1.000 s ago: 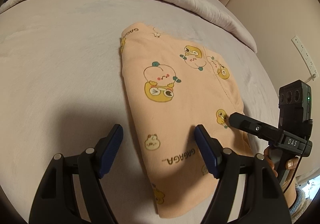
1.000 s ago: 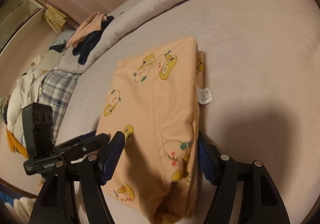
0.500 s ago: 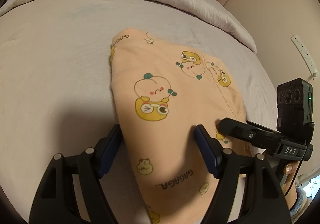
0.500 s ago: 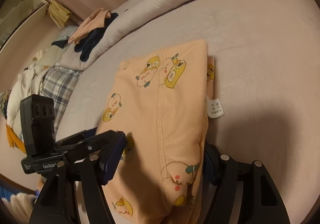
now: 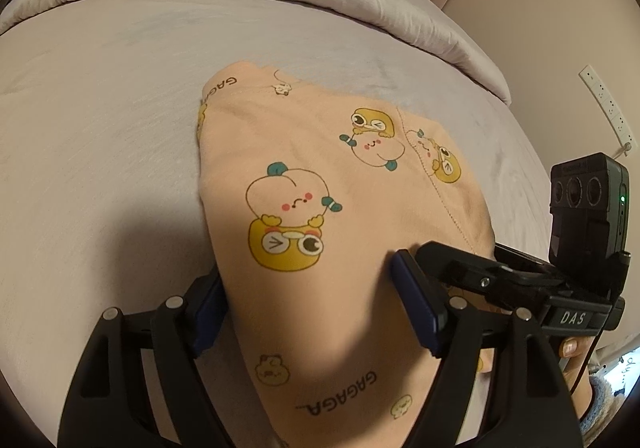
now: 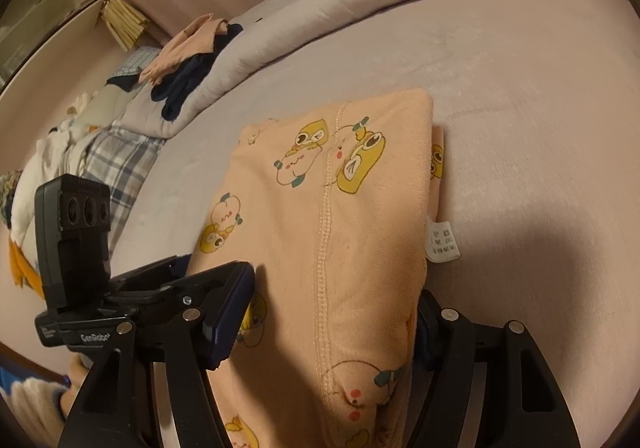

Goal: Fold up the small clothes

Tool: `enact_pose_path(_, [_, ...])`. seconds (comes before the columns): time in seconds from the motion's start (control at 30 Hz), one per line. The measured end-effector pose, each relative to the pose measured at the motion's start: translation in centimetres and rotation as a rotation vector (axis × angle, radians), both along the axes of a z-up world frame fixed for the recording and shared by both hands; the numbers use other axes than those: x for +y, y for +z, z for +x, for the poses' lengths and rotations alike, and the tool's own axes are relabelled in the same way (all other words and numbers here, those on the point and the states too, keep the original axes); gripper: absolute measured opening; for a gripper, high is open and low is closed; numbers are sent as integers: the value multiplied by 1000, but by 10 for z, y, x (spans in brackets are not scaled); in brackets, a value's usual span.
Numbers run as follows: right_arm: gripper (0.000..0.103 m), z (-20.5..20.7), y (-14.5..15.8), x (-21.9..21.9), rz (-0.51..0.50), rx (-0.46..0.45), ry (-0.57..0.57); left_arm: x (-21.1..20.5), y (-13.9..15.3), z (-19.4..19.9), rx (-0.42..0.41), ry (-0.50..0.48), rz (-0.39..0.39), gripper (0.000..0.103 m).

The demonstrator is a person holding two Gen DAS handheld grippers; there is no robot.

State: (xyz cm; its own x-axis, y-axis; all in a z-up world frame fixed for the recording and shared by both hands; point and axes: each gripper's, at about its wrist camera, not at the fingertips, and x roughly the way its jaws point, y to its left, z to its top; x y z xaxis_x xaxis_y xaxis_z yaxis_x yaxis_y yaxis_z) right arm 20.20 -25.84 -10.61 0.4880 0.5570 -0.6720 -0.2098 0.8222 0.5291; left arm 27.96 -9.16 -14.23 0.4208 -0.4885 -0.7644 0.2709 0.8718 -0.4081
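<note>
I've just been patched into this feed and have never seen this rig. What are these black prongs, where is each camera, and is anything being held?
No robot arm here: a person carries a two-finger gripper in each hand, with a fisheye camera looking along its fingers. One picture comes from the left gripper, one from the right gripper. A folded peach garment printed with cartoon ducks lies on a grey bedsheet. Both grippers straddle its near end with jaws wide; whether the pads grip it is unclear. Other clothes sit piled farther back.

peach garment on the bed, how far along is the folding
The peach garment already lies as a compact, layered fold on the bed. The left gripper and right gripper straddle its near end, jaws open. Left: probably one last fold or moving it away.
</note>
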Motion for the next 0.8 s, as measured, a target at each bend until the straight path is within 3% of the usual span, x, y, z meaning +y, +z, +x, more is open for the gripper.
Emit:
enact_pose_path(0.1, [70,0,0,3,-10,-8,-1,0,0,2,3,2,-8,77])
enact_pose_path(0.37, [51,-3,2,8,-49,-27,-22,-3,1,2,6,21,-8,74])
enact_pose_path(0.53, [40,-7,8,16,-94,-53,-21,-6,3,1,4,43,14,66])
enact_pose_path(0.8, [32,-13,20,28,-202,-126,-21,-8,8,-3,-15,51,47,48])
